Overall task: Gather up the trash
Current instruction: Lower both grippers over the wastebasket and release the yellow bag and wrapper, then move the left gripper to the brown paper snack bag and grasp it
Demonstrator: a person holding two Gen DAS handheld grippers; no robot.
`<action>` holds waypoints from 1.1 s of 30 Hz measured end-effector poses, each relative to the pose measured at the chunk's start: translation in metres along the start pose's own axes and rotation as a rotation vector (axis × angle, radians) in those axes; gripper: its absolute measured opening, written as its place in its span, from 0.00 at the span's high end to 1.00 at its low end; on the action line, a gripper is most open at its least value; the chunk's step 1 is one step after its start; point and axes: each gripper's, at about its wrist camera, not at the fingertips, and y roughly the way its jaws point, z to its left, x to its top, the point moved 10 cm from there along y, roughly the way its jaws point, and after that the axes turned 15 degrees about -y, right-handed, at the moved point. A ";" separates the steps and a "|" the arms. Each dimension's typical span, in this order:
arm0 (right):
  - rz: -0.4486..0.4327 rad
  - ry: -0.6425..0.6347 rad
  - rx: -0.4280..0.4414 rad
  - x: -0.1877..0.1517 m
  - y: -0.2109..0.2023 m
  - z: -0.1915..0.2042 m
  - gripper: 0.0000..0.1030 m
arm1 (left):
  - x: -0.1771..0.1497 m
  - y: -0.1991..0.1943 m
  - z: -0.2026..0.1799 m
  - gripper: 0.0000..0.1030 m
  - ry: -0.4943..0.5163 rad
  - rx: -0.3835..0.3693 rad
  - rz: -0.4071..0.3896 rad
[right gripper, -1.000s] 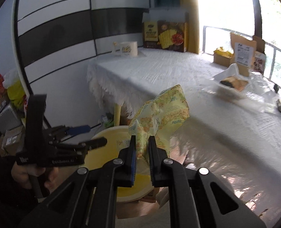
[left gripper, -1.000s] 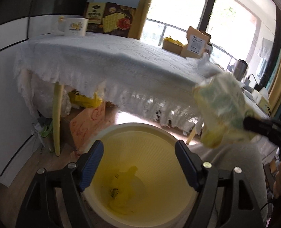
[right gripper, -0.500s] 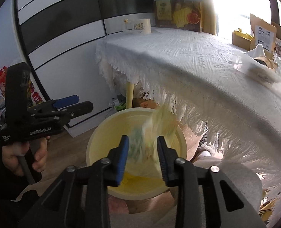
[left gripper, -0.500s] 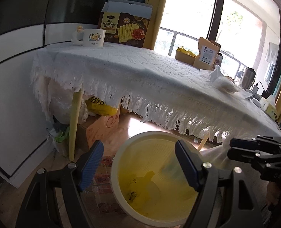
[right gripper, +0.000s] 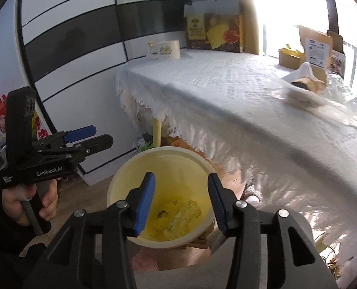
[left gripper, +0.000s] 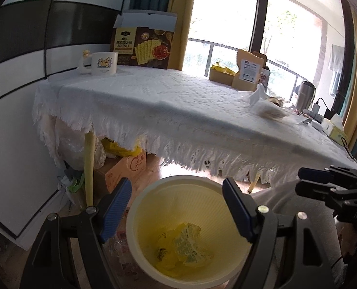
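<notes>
The right gripper point(right gripper: 180, 201) was held with its 2 blue-padded jaws spread wide and nothing between them, directly above the pale yellow waste bin point(right gripper: 120, 180). The left gripper point(left gripper: 176, 210) was likewise held with its jaws parted and nothing in them, over the same bin point(left gripper: 139, 207). At the bottom of the bin, a crumpled yellow-and-green snack wrapper point(left gripper: 190, 243) was seen lying on a yellow plastic bag point(left gripper: 165, 262); in the right wrist view the wrapper point(right gripper: 184, 213) was framed between the 2 pads. To the left in that view, the left gripper point(right gripper: 91, 136) was seen from the side, gripped by a hand point(right gripper: 27, 200). Just beyond the bin, a table draped in a white fringed tablecloth point(left gripper: 168, 103) was seen, with an orange carton point(left gripper: 127, 168) and a yellow bag point(left gripper: 120, 148) stored beneath it beside a yellow table leg point(left gripper: 89, 166). On the cloth to the right, a blurred tray of food scraps with crumpled white paper point(right gripper: 303, 89) was visible. At the far end of the table, a white cartoon mug point(left gripper: 101, 63) was set beside an open dark cracker box point(left gripper: 143, 45), and a brown paper pouch point(left gripper: 249, 73) was stood near the window.
</notes>
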 end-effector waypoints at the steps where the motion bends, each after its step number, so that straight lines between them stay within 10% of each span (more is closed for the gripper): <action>1: -0.005 0.008 -0.009 -0.001 -0.004 -0.004 0.58 | 0.000 0.000 -0.005 0.24 0.008 -0.002 0.000; 33: -0.140 0.177 -0.188 -0.047 -0.098 -0.163 0.58 | 0.028 0.048 -0.195 0.24 0.260 -0.148 -0.044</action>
